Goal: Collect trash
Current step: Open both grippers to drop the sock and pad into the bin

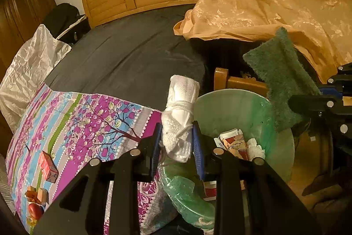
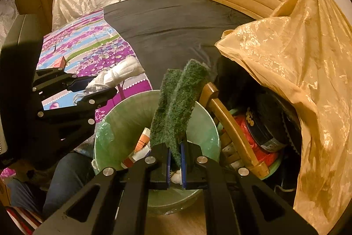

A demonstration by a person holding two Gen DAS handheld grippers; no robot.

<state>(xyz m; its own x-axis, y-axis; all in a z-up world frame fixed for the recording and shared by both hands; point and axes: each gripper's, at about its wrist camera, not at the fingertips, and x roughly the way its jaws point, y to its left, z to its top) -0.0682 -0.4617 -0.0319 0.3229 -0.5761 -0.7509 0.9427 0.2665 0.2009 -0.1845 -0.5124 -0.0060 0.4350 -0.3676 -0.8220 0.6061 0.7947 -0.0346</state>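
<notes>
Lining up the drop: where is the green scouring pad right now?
The green scouring pad is clamped in the right gripper, standing up directly over the green-lined trash bin, beside the wooden chair back on its right.

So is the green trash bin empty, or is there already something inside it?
Not empty: the green bin already holds a carton and crumpled white paper.

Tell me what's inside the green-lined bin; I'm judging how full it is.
Inside the bin lie a red-and-white carton and crumpled white tissue. The green scouring pad and both claws cover the rest.
</notes>
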